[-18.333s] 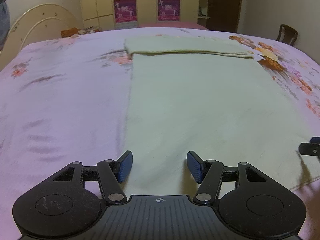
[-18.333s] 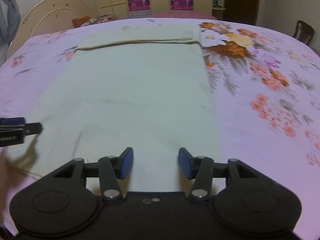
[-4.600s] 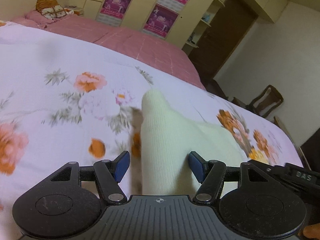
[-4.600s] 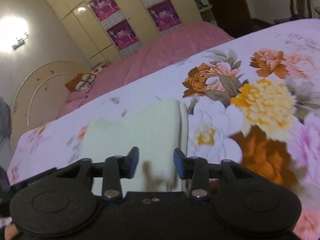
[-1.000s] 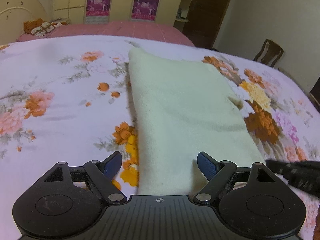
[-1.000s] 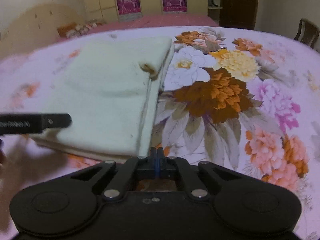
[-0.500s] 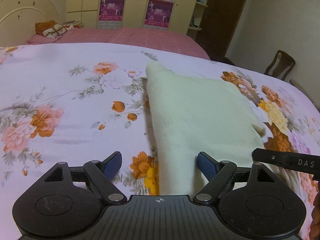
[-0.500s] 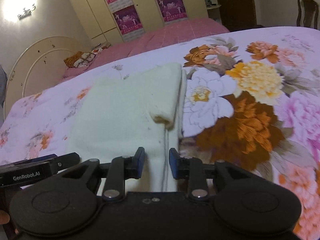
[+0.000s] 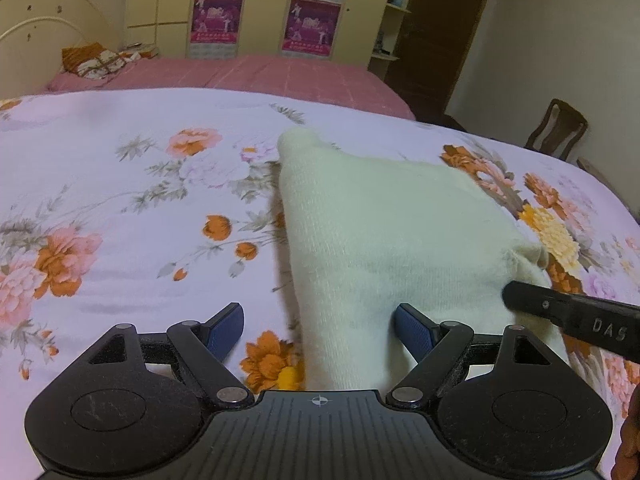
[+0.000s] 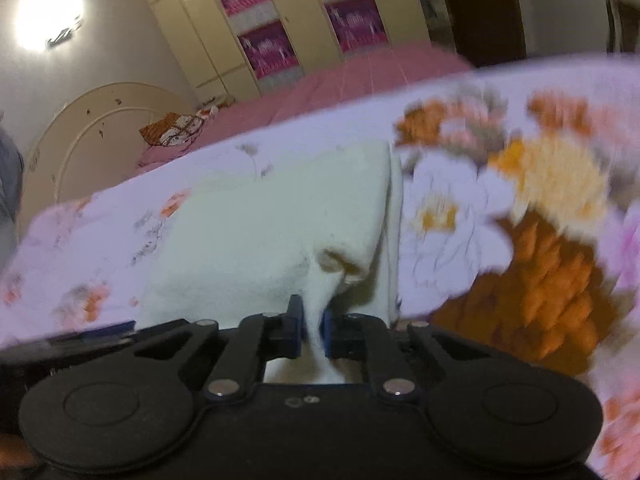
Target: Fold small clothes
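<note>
A pale cream knitted cloth [image 9: 380, 232] lies folded in layers on the floral bedspread [image 9: 100, 200]. My left gripper [image 9: 320, 328] stands open over the cloth's near left edge. Its right pad rests above the cloth and its left pad above the bedspread, neither pressing. The jaws of my right gripper [image 10: 312, 334] are closing on a raised fold at the near right edge of the cloth [image 10: 260, 232], and the pads pinch it. The right gripper's finger [image 9: 568, 316] shows at the right of the left wrist view. A curled corner [image 10: 340, 268] sits just beyond the pinch.
The bedspread [image 10: 520, 208] stretches wide on both sides of the cloth. Beyond it lie a pink bed [image 9: 240, 76] with a patterned pillow [image 9: 96, 60], a cream headboard [image 9: 36, 40] and a wardrobe with posters [image 9: 312, 24]. A wooden chair [image 9: 560, 128] stands at the right.
The right gripper went from shut to slightly open and has closed on the cloth's near right edge, lifting a fold. The left gripper stays open and has shifted slightly along the left edge.
</note>
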Available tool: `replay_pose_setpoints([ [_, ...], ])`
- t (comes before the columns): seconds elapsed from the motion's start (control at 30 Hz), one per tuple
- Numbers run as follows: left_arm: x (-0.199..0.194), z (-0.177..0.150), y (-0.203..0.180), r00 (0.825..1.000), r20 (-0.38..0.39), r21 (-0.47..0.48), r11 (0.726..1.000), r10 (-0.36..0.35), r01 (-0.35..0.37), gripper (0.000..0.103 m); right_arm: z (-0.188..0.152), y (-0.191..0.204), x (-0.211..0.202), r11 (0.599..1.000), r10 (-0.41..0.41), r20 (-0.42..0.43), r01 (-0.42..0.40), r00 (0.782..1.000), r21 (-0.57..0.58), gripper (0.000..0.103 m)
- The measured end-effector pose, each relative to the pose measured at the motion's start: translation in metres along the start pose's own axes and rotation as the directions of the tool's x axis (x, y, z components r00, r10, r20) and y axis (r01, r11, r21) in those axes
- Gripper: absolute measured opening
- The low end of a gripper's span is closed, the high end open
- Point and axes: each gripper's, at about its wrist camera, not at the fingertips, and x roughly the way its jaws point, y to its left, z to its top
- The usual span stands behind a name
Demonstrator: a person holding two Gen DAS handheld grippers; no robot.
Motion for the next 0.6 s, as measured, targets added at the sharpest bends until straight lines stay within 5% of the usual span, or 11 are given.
replay_pose_setpoints([
  [0.37, -0.004, -0.008, -0.005, 1.0, -0.016, 0.02, 1.0, -0.018, 0.018, 0.082, -0.009, -0.009, -0.003, 0.992, -0.105, -0.05, 0.101, 0.993, -0.071, 0.006],
  [0.6, 0.001, -0.014, -0.006, 1.0, -0.03, 0.039, 0.999, -0.008, 0.009, 0.082, 0.0, -0.006, -0.025, 1.0, -0.001, -0.047, 0.0, 0.999, -0.023, 0.015],
])
